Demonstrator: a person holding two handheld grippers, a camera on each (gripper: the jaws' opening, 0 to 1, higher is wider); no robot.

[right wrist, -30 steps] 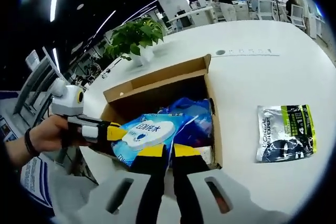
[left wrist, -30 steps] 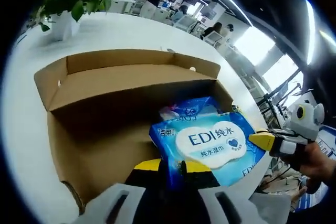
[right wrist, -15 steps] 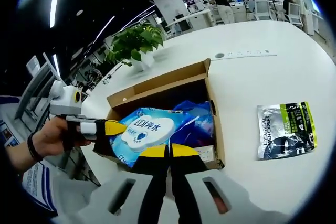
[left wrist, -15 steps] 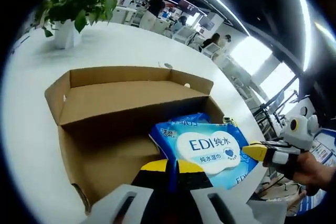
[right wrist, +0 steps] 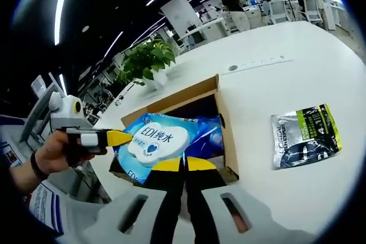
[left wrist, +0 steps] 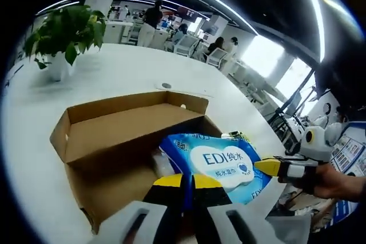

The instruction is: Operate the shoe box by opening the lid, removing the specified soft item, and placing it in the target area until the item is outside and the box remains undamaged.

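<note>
Left gripper (left wrist: 189, 182) has its yellow-tipped jaws pinched together on the near edge of the blue wet wipes pack (left wrist: 214, 165), at 6 o'clock in the left gripper view. Right gripper (right wrist: 183, 165) is likewise clamped on the same pack (right wrist: 166, 141) from the opposite edge, jaws nearly touching. The pack is lifted, held between the two grippers above the open cardboard box (left wrist: 108, 141), tilted, white oval label facing up. In the left gripper view the right gripper (left wrist: 280, 167) enters at 3 o'clock, with a hand (left wrist: 331, 181) behind it. In the right gripper view the left gripper (right wrist: 111, 138) comes in at 9 o'clock, held by a hand (right wrist: 48, 155). The box (right wrist: 226, 135) sits on the white table (right wrist: 274, 72), flaps up; something pale is inside under the pack, unclear what. A dark-and-green sachet (right wrist: 304, 143) lies flat on the table at 3 o'clock, well apart from the box. A potted plant (left wrist: 60, 35) stands at 10 o'clock beyond the box.
</note>
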